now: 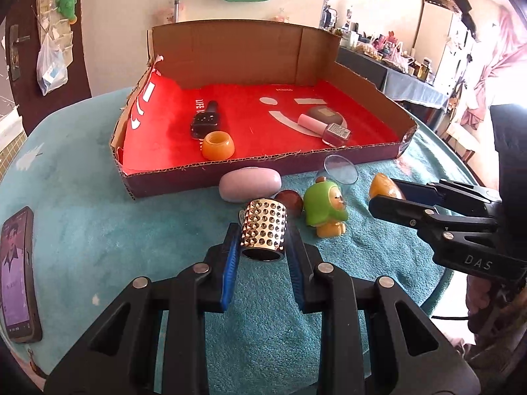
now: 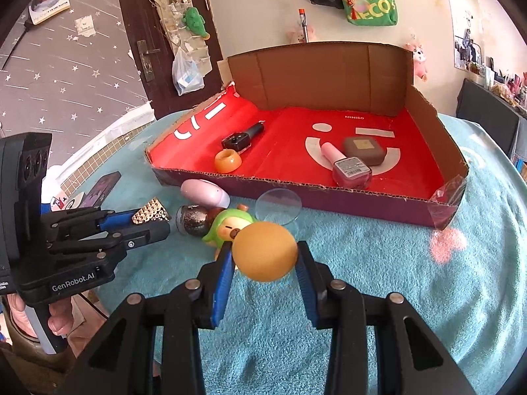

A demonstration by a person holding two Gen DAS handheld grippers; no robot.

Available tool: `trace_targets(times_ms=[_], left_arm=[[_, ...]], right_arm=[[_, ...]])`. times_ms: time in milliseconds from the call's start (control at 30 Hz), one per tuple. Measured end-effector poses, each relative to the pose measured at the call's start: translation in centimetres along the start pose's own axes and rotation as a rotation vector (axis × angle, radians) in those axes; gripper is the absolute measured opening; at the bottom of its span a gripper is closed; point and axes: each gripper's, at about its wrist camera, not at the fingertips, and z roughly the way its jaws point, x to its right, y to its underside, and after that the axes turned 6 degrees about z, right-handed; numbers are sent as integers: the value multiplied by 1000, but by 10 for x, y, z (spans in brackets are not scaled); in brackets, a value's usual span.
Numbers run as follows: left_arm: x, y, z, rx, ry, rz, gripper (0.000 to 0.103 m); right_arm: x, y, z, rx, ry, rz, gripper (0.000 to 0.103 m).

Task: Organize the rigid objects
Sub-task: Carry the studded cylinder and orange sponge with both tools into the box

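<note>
My left gripper (image 1: pixel 263 247) is shut on a studded silver cylinder (image 1: pixel 263 227), held just above the teal cloth; the same cylinder (image 2: pixel 150 214) shows between the left gripper's fingers (image 2: pixel 145 227) in the right wrist view. My right gripper (image 2: pixel 265 260) is shut on an orange-yellow ball (image 2: pixel 263 251), also seen as an amber ball (image 1: pixel 383 187) at the right gripper (image 1: pixel 388 197) in the left wrist view. A cardboard tray (image 1: pixel 230 168) with a red floor holds a smartwatch (image 1: pixel 204 121), an orange ring (image 1: pixel 218 145), a pink nail polish bottle (image 1: pixel 324 128) and a brown case (image 1: pixel 324 115).
On the cloth before the tray lie a lilac oval (image 1: pixel 250 184), a dark red ball (image 1: pixel 290 200), a green toy figure (image 1: pixel 324 207) and a clear lens (image 1: pixel 341 169). A phone (image 1: pixel 18 276) lies at the left table edge. A person's hand (image 2: pixel 59 322) grips the left handle.
</note>
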Motion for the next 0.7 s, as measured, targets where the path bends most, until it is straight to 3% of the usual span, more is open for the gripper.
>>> trace_targets(times_ms=[400,700], left_arm=[[3,-12,-3,24,55,13,25],[-4,-29,-7,63,52,6,25]], right_arm=[[-7,-12,-2,12,-11,-42,39],[-5,-33,-8,47,-20,-51,39]])
